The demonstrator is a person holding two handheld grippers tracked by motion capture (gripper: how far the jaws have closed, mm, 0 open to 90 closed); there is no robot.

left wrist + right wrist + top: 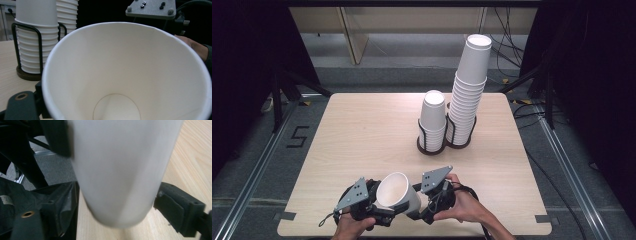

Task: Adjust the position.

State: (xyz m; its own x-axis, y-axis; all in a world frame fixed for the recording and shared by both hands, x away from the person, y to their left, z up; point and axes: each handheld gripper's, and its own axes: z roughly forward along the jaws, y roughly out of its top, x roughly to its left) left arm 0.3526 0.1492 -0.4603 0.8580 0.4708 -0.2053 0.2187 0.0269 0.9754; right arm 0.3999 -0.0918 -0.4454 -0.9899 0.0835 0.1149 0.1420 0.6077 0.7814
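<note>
A single white paper cup [404,201] hangs tilted over the table's front edge, its mouth turned up and towards the left. My right gripper [417,212] is shut on its base end: in the right gripper view the cup [120,170] sits between the two black pads [175,210]. My left gripper [384,216] is at the cup's mouth end. In the left gripper view the cup's inside [125,70] is very close, with one black finger [21,107] outside the rim at lower left. The other finger is hidden, so its grip is unclear.
A short stack of cups [433,120] and a tall leaning stack [469,90] stand in a black wire holder [432,147] at the back right of the wooden table [362,130]. Both stacks [37,37] are at the upper left of the left gripper view. Cables lie on the floor behind.
</note>
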